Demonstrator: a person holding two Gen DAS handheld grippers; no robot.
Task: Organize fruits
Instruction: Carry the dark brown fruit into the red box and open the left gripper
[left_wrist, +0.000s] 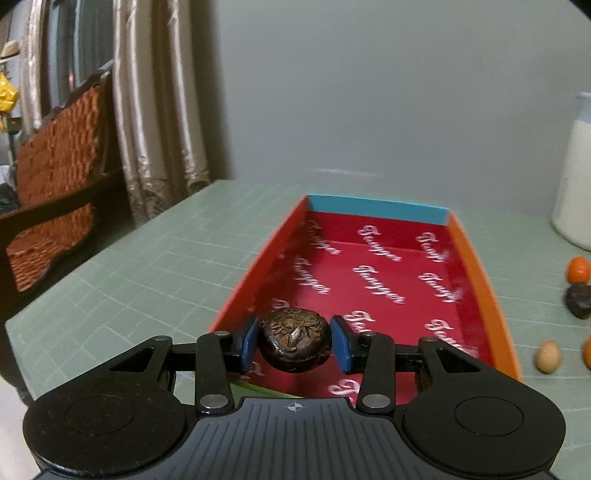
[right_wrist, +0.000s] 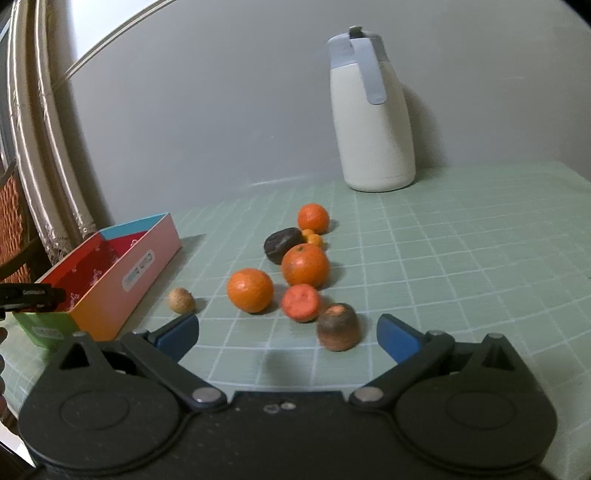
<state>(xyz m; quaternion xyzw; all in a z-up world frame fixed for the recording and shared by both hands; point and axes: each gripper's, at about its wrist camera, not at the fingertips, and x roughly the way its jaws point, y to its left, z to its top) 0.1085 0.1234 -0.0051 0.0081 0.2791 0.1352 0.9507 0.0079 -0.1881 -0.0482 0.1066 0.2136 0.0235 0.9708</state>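
My left gripper (left_wrist: 294, 344) is shut on a dark brown wrinkled fruit (left_wrist: 294, 343) and holds it over the near end of a long box (left_wrist: 476, 266) with a red printed inside. The box also shows at the left of the right wrist view (right_wrist: 122, 273). My right gripper (right_wrist: 287, 334) is open and empty above the mat, just in front of a pile of fruits: three oranges (right_wrist: 305, 264), a cut reddish piece (right_wrist: 300, 302), a brown stubby fruit (right_wrist: 339, 326), a dark fruit (right_wrist: 282, 243) and a small tan fruit (right_wrist: 181, 301).
A white jug (right_wrist: 371, 114) with a grey-blue lid stands at the back against the wall. A green grid mat (right_wrist: 443, 258) covers the table. A chair (left_wrist: 55, 177) and curtains (left_wrist: 155, 110) stand off the table's left side.
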